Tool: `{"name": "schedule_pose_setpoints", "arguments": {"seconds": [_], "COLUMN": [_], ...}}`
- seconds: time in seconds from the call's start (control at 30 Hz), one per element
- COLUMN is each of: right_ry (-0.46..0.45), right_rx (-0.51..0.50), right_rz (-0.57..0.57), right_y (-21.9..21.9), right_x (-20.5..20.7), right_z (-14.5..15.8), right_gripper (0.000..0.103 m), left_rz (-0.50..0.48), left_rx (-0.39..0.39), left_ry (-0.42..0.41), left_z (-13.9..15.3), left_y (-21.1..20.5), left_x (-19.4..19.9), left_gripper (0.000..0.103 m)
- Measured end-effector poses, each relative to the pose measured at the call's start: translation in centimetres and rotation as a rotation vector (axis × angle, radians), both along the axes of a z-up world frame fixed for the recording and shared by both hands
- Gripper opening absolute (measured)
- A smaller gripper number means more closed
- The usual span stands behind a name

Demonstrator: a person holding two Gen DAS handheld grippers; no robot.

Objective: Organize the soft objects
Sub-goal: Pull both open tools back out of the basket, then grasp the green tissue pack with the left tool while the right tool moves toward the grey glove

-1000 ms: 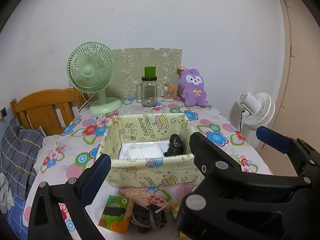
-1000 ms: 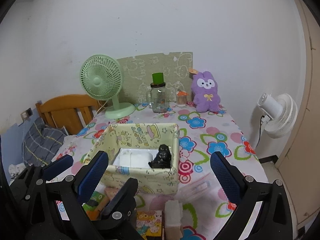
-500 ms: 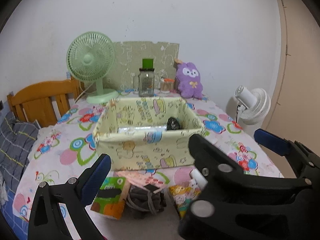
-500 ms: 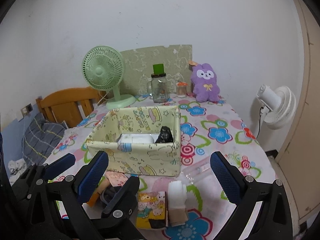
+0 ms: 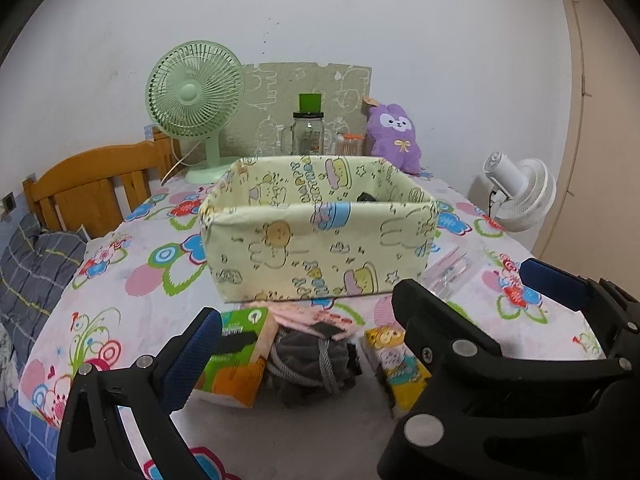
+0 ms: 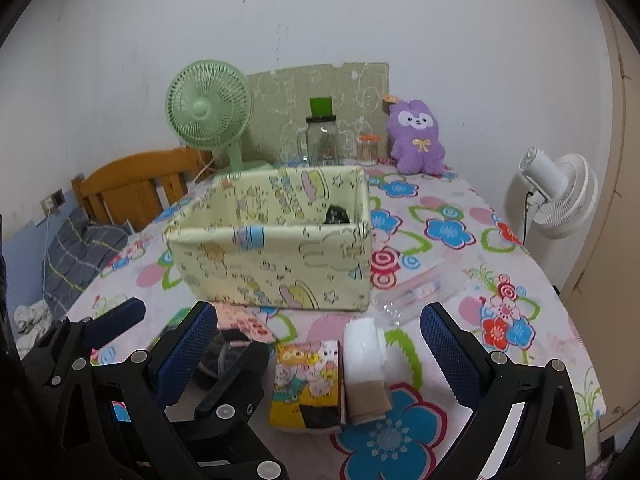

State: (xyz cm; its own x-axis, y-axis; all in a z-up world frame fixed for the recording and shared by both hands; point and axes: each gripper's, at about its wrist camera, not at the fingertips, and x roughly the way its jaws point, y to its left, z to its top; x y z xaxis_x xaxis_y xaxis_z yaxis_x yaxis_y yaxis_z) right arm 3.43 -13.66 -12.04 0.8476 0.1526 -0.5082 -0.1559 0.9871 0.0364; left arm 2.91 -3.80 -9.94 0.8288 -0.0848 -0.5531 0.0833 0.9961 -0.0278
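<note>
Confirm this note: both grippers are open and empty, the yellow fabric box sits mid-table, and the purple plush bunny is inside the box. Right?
Not quite. The purple plush bunny is not inside the yellow fabric box; it stands at the back of the table against the wall, behind the box, as the right wrist view shows. The rest holds: the left gripper and right gripper are open and empty.

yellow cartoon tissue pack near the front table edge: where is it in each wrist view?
Left wrist: yellow cartoon tissue pack sits lower right of centre, partly hidden behind the black body of the other gripper, right of the grey drawstring pouch.
Right wrist: pack lies low at centre, between the open fingers, left of the white tissue pack.
Shared landmark: the yellow fabric box directly behind it.
</note>
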Motion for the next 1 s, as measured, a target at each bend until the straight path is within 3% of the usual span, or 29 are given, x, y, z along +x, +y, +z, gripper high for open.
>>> {"name": "schedule_pose_setpoints", "arguments": {"seconds": [0.33,0.7,1.0], "right_ry": [0.029,0.053,0.103], "right_rx": [-0.002,0.036,0.045], "right_rz": [-0.013,-0.046,-0.044], "right_y": [-0.4,-1.6,-2.0], "right_x": [-0.1,1.1,2.8], "right_z": [-2.0,-2.7,-3.3], "right_gripper": [0.103,0.101,0.080], "left_rz": [0.001,0.076,0.130], "left_rx": [-0.022,-0.047,-0.002], "left_ry": [0.045,0.092,0.117], "left_z": [-1.8,-2.6,-2.9], "left_y": [0.3,1.9,2.7], "left_x": [-0.1,1.2,2.5], "left_gripper": [0.103,0.103,0.103]}}
